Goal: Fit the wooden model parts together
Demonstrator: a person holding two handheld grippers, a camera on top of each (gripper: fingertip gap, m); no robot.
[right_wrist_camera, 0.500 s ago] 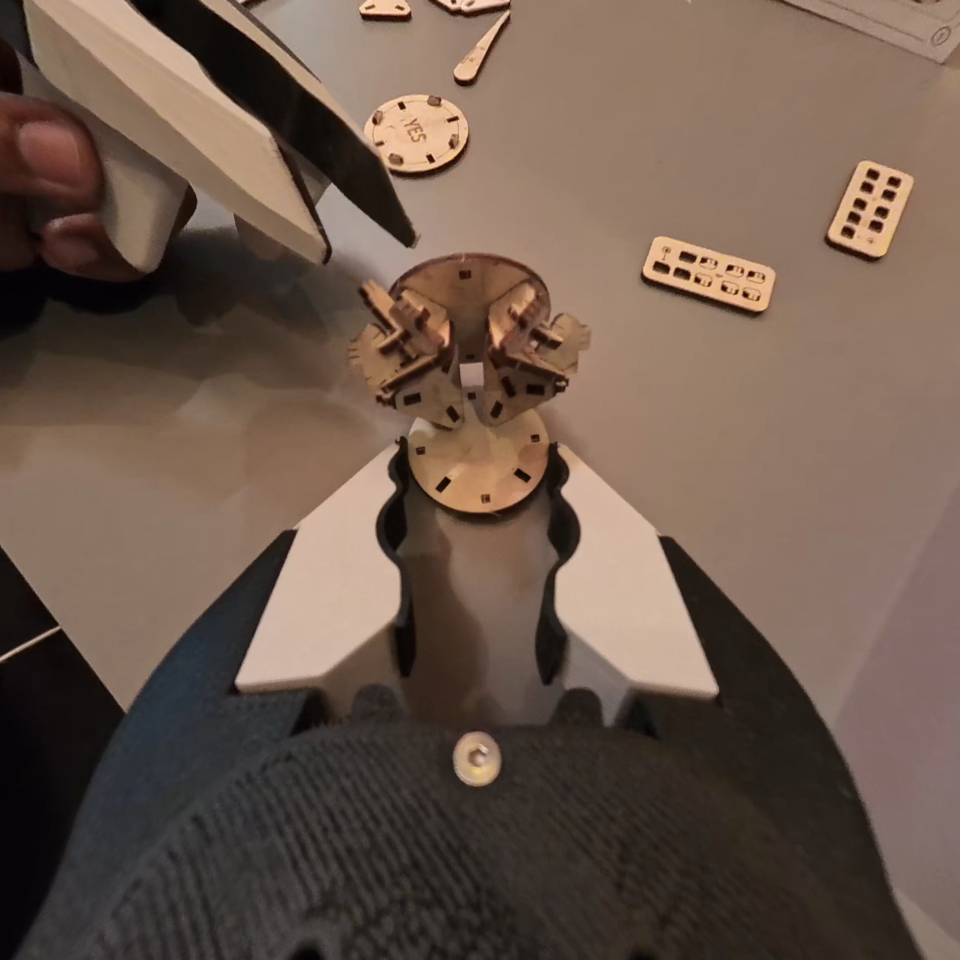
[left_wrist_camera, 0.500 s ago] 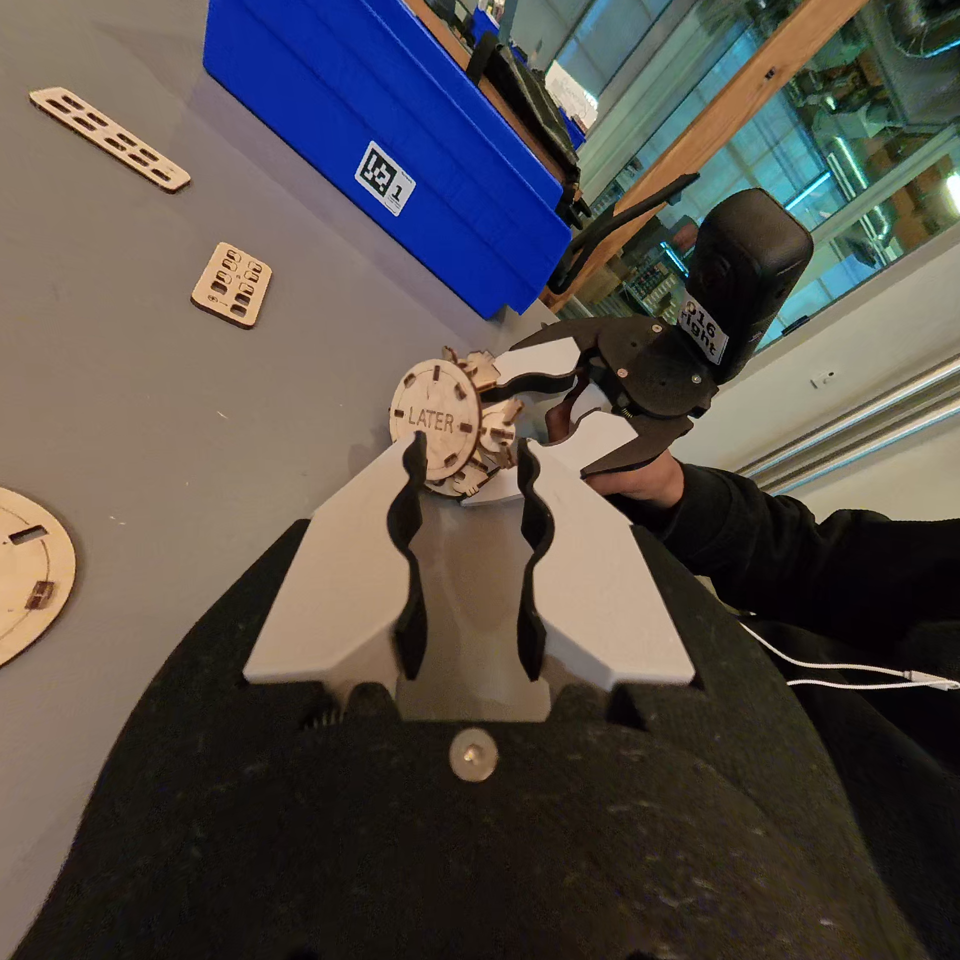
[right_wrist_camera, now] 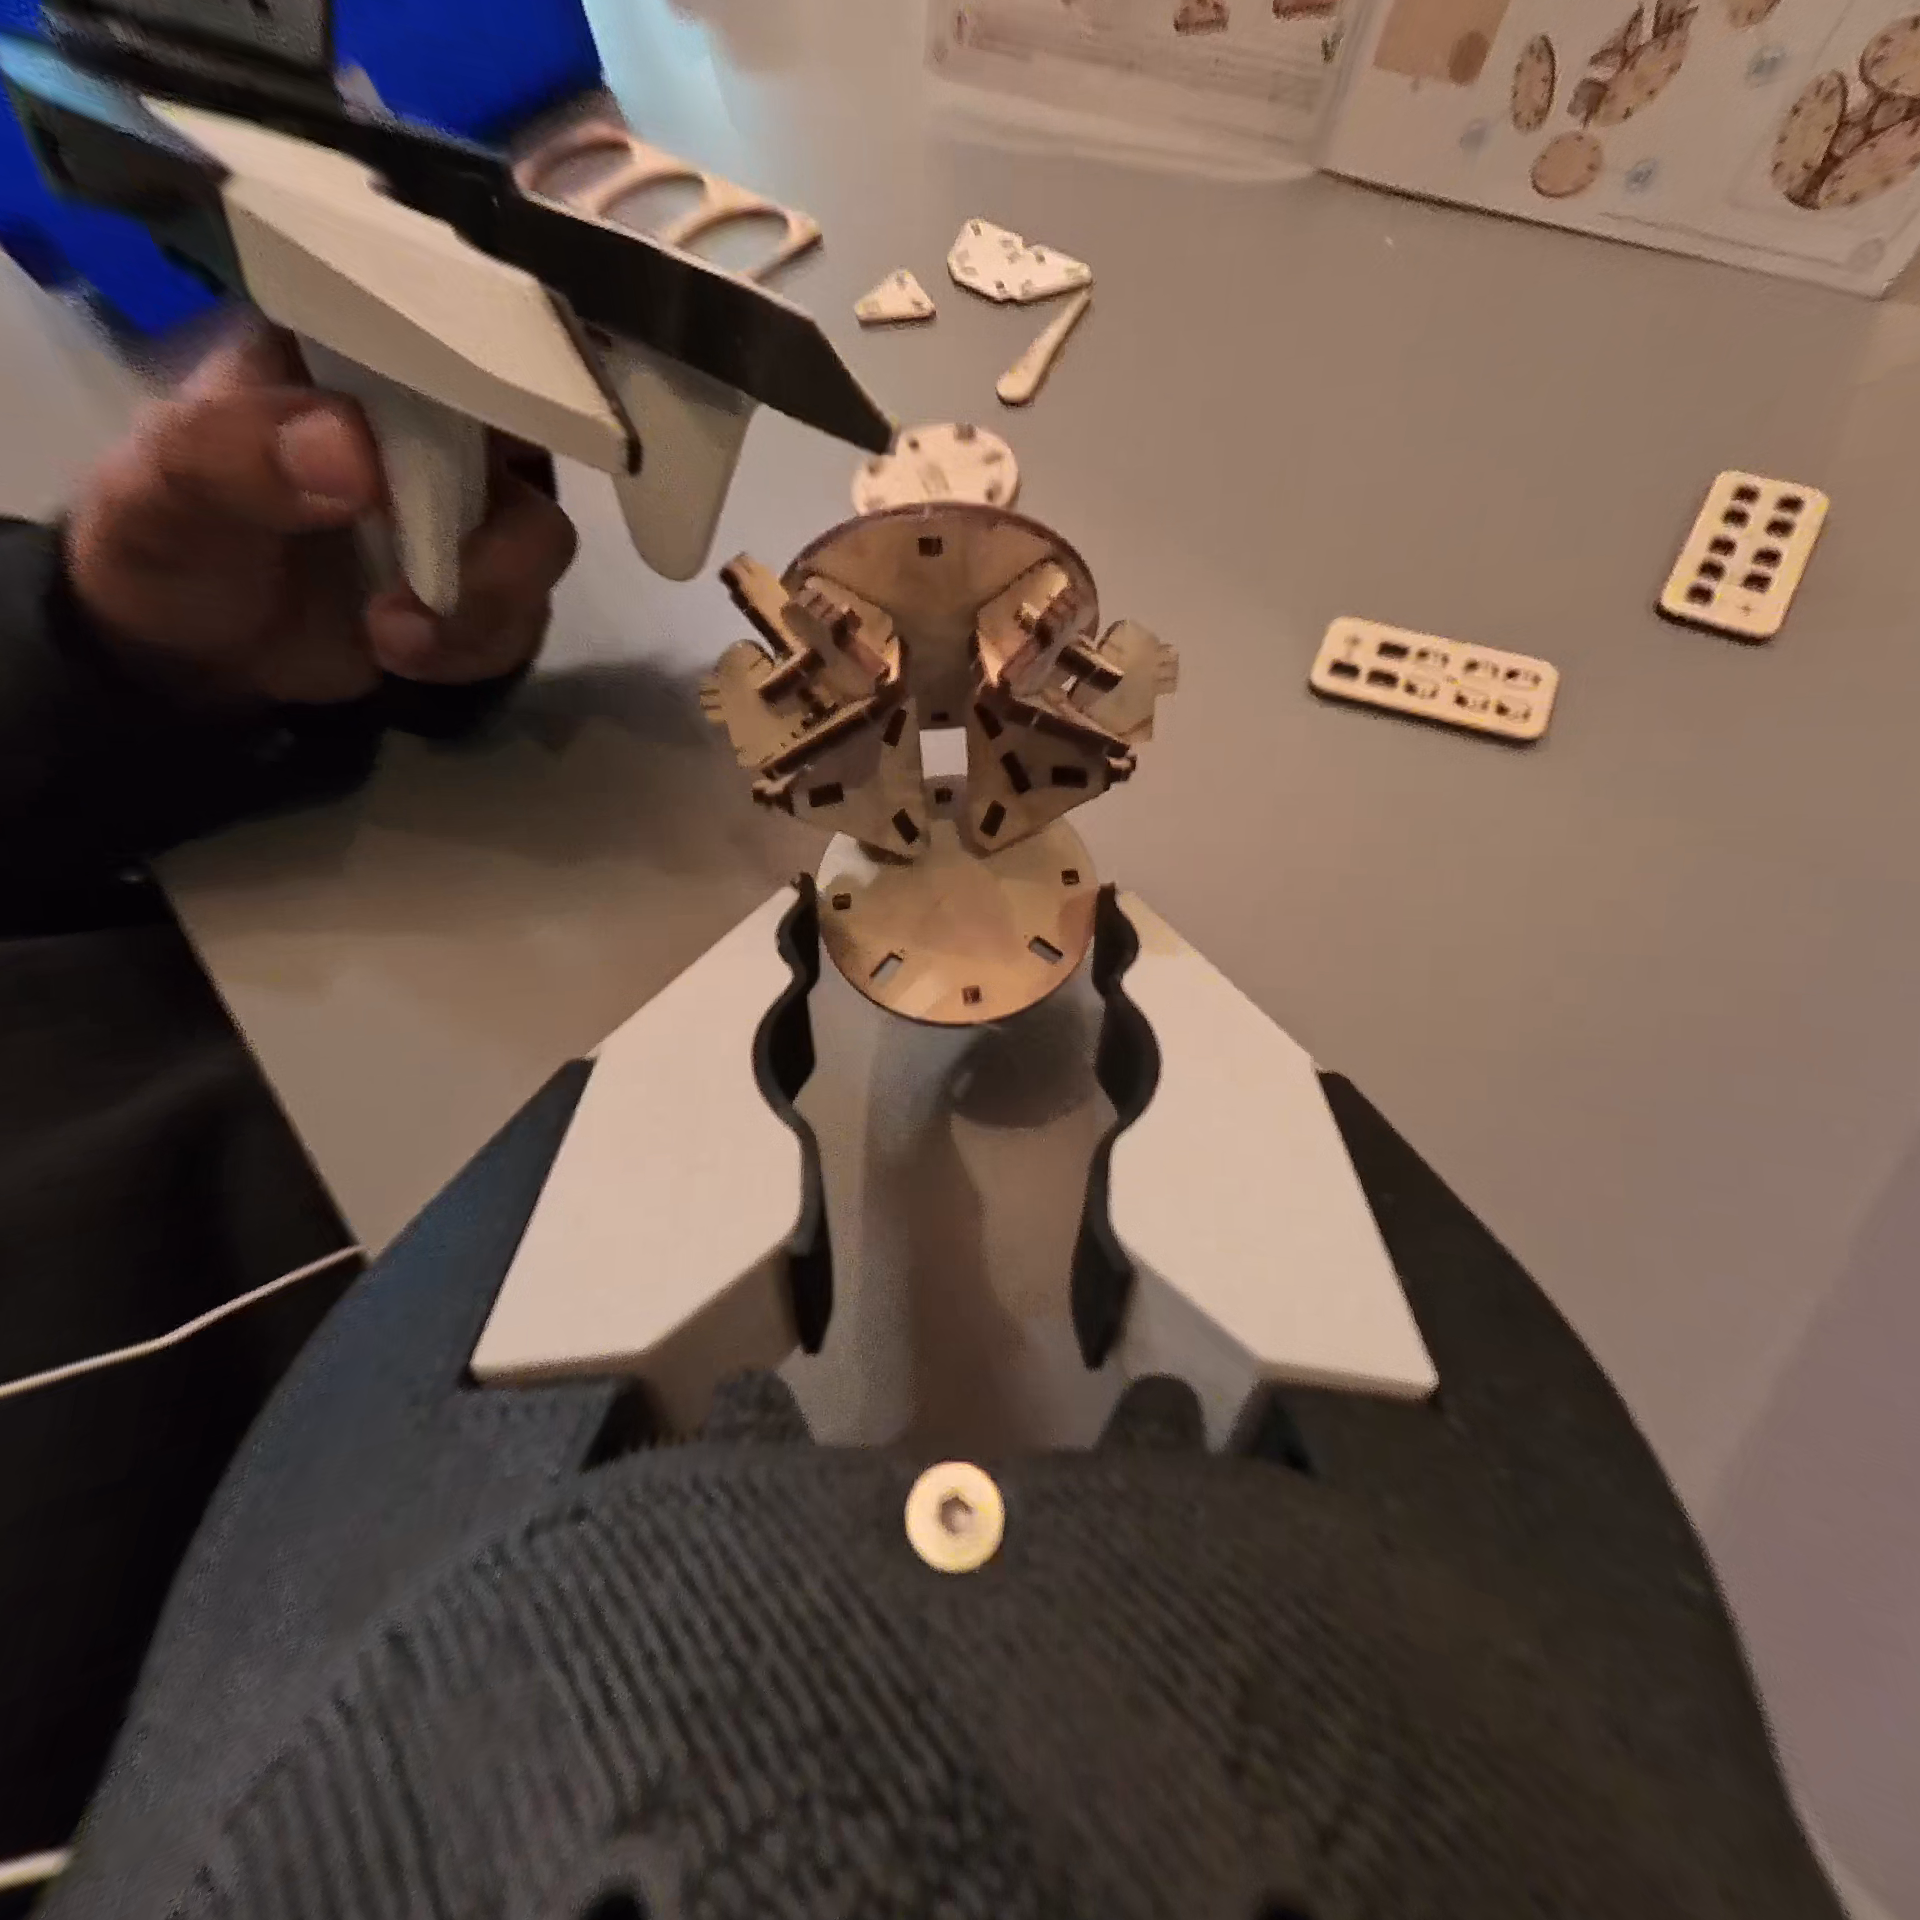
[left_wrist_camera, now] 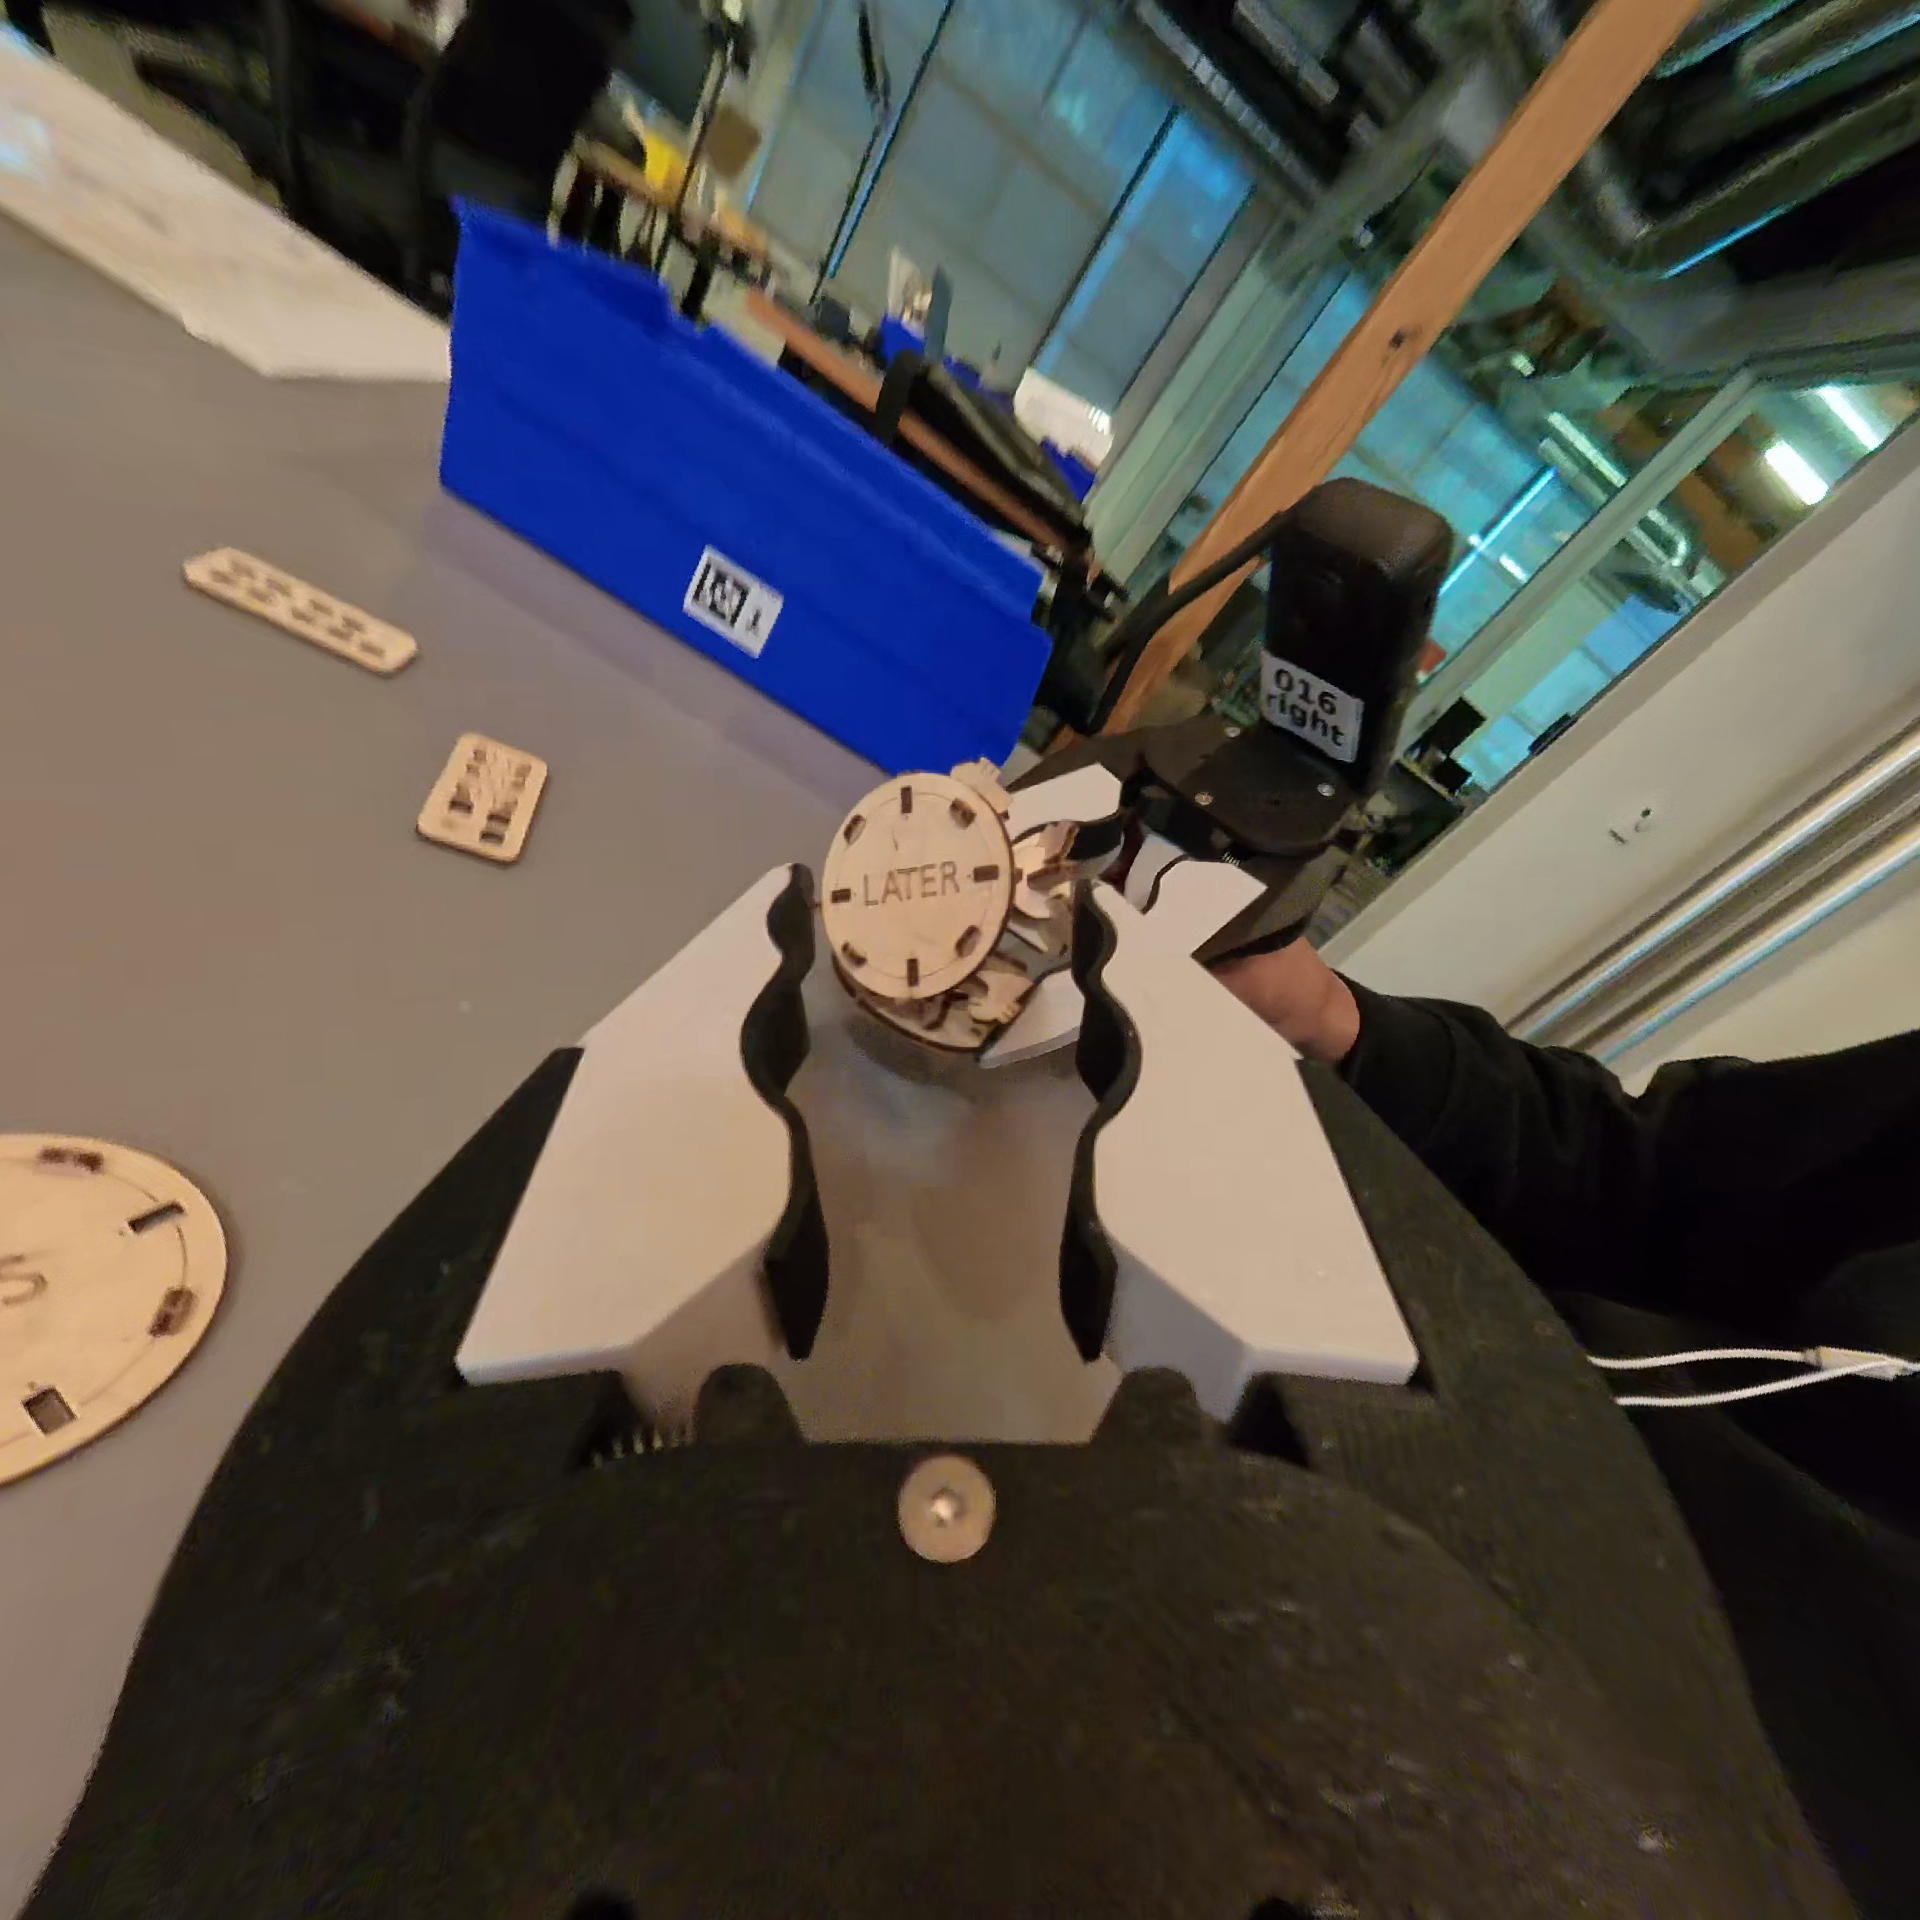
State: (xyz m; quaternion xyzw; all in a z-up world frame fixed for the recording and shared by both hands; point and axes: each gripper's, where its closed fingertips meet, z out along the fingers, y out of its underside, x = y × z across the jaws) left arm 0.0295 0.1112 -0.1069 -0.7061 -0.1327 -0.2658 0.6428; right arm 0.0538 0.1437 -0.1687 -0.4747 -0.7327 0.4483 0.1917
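On the grey tabletop (left_wrist_camera: 260, 935) at far left lies a large round plywood disc (left_wrist_camera: 94, 1299), with two slotted rectangular plywood plates (left_wrist_camera: 299, 611) (left_wrist_camera: 483, 798) beyond it before a blue plastic bin (left_wrist_camera: 727, 561). The left gripper (left_wrist_camera: 940, 914) stands partly open around the lettered face of a pale plywood model of discs and notched plates (left_wrist_camera: 920, 894), a gap showing beside its right pad. The right gripper (right_wrist_camera: 956, 935) clamps that model's (right_wrist_camera: 935, 686) lower disc at both edges, lifted above the table.

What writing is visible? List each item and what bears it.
I won't quote writing; here is where it stands.
Upright wooden disc: engraved word.
White sticker on the far black camera: printed characters.
Blue bin, white tag: blurred.
Flat wooden disc: engraving cut off.
Instruction sheets: too blurred.
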